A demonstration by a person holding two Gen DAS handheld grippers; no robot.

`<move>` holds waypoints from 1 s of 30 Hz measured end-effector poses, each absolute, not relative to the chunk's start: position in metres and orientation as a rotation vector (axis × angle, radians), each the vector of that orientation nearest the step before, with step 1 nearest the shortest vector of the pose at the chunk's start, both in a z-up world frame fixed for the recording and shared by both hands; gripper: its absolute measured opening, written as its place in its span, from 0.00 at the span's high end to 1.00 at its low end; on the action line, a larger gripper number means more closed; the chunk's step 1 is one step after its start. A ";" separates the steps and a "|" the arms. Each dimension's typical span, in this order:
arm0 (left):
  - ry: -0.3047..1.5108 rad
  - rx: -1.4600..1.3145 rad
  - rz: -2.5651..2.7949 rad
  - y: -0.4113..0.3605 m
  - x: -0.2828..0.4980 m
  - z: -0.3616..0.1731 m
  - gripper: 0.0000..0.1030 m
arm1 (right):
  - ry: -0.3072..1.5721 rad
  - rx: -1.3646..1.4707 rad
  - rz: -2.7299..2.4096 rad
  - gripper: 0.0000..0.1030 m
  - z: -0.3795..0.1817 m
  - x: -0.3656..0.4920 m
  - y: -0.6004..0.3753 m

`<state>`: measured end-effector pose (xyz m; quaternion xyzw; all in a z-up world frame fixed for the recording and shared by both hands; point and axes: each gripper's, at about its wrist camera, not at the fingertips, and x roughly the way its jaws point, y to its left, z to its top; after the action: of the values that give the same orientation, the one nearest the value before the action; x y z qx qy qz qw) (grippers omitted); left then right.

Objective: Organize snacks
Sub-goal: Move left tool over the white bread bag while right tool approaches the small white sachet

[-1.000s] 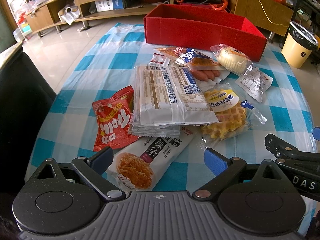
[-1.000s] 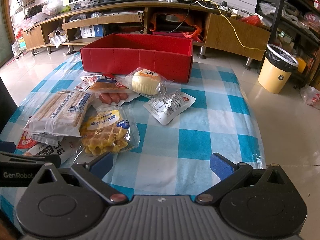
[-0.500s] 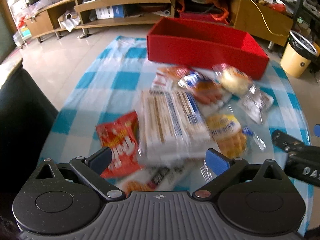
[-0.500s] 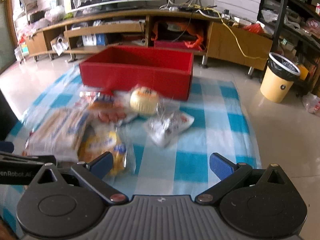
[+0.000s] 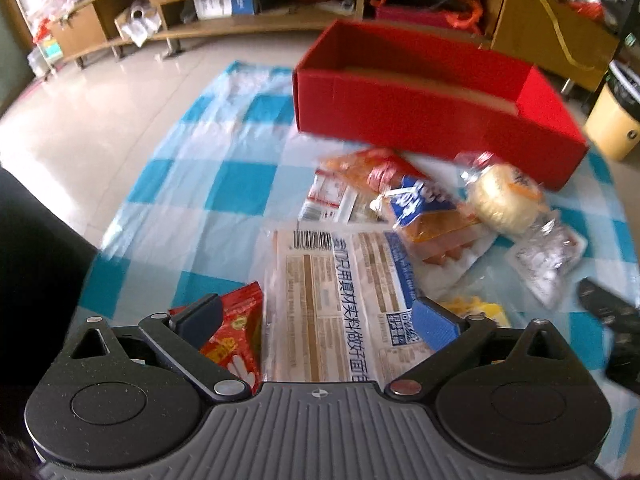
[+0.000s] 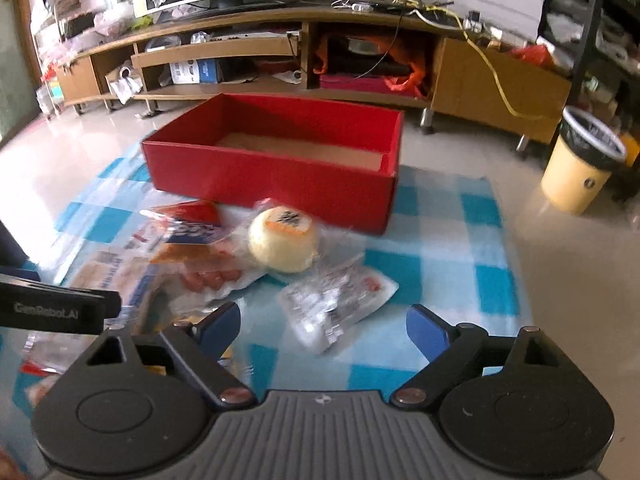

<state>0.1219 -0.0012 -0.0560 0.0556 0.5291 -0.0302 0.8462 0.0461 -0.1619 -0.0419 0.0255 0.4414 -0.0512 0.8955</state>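
An empty red box stands at the far end of the blue checked cloth; it also shows in the right wrist view. Snack packs lie before it: a large white biscuit pack, a red chip bag, a sausage pack, a round bun and a clear pouch. My left gripper is open above the biscuit pack. My right gripper is open above the clear pouch, with the bun ahead.
A yellow waste bin stands on the floor at the right. A long wooden TV cabinet runs behind the box. A dark seat edge is at the left. Tiled floor surrounds the cloth.
Both grippers have moved forward toward the snacks and the red box. Both stay open and empty. The snacks have not moved.
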 end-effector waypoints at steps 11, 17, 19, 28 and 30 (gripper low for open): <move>1.216 0.075 -0.143 -0.002 0.128 -0.081 0.01 | 1.030 0.138 -0.164 0.14 -0.061 0.081 -0.216; 1.214 0.059 -0.127 -0.001 0.129 -0.082 0.01 | 1.070 0.332 -0.159 0.15 -0.072 0.100 -0.222; 1.189 0.102 -0.127 -0.007 0.125 -0.081 0.01 | 1.075 0.337 -0.176 0.15 -0.077 0.107 -0.218; 1.201 0.089 -0.120 -0.005 0.128 -0.082 0.00 | 1.124 0.218 -0.205 0.14 -0.109 0.133 -0.197; 1.202 0.090 -0.122 -0.005 0.129 -0.083 0.00 | 1.101 0.165 -0.191 0.15 -0.112 0.134 -0.189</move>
<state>0.1289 -0.0049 -0.0831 0.0424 0.5648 -0.0575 0.8221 0.1339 -0.1888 -0.1118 0.0782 0.5218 -0.0903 0.8447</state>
